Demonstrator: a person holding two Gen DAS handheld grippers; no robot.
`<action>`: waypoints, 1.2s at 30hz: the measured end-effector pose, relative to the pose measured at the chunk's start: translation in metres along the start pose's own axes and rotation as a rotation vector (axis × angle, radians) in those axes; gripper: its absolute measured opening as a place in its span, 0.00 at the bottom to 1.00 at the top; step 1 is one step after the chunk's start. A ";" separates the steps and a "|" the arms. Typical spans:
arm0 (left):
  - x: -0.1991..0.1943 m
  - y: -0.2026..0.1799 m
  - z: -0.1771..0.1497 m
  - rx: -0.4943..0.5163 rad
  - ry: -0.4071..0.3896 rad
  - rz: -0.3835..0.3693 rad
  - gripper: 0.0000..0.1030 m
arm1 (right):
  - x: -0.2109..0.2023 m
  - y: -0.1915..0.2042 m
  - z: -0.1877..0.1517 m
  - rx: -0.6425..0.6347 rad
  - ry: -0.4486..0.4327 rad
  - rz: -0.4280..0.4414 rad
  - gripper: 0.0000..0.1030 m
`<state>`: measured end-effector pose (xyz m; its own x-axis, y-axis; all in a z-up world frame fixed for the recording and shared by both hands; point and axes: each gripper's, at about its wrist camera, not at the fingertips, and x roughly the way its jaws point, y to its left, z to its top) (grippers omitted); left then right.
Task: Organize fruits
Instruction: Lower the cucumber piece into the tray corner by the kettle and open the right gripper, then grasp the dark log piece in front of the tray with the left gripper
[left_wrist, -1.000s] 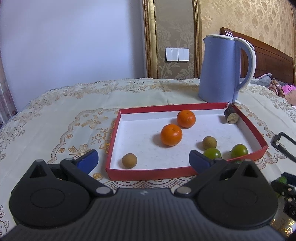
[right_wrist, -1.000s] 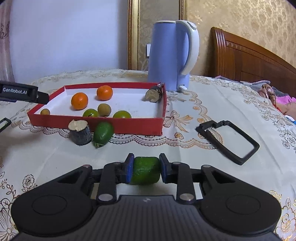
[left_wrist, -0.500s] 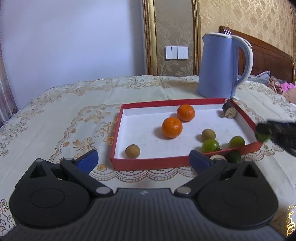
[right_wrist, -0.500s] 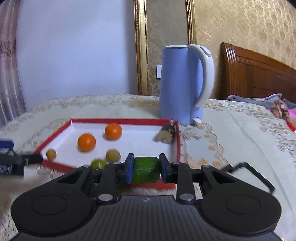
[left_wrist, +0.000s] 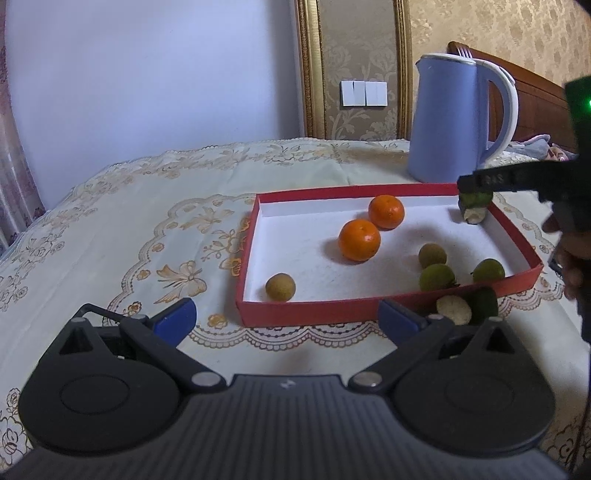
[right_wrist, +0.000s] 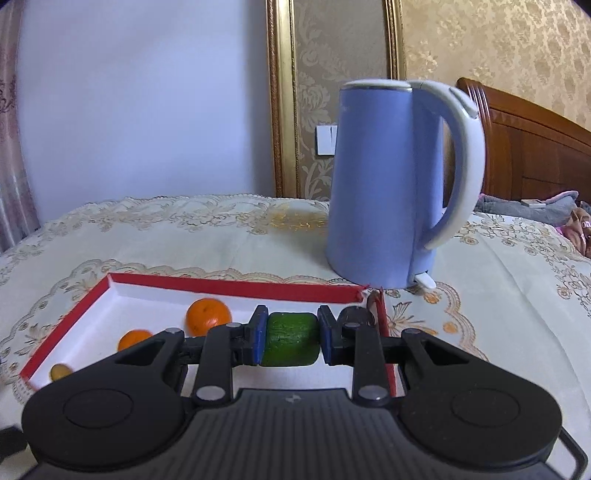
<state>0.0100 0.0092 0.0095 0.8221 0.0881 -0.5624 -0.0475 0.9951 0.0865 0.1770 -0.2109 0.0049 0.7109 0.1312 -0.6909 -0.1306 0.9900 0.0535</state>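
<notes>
my left gripper (left_wrist: 286, 315) hangs low over the tablecloth (left_wrist: 110, 229), jaws spread wide with nothing between them, angled down toward the near wall of the red tray (left_wrist: 306, 314). my right gripper (right_wrist: 290, 338) is clenched on a green cucumber piece (right_wrist: 290, 338), held over the tray's far right corner, above a dark-skinned cut piece (left_wrist: 474, 215). two oranges (left_wrist: 359, 240) lie inside. the blue kettle (right_wrist: 384, 184) stands beyond.
</notes>
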 end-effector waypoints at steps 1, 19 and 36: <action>0.000 0.000 -0.001 0.001 0.002 0.001 1.00 | 0.005 0.000 0.002 -0.002 0.007 0.001 0.27; -0.003 -0.001 -0.009 0.002 0.017 -0.053 1.00 | 0.018 -0.007 -0.008 0.008 0.063 -0.053 0.41; -0.009 -0.065 -0.021 0.094 -0.004 -0.205 0.95 | -0.063 -0.066 -0.063 0.327 -0.226 -0.085 0.79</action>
<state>-0.0057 -0.0553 -0.0081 0.8113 -0.1161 -0.5730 0.1737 0.9837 0.0467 0.0979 -0.2872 -0.0005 0.8485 0.0199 -0.5288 0.1365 0.9573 0.2549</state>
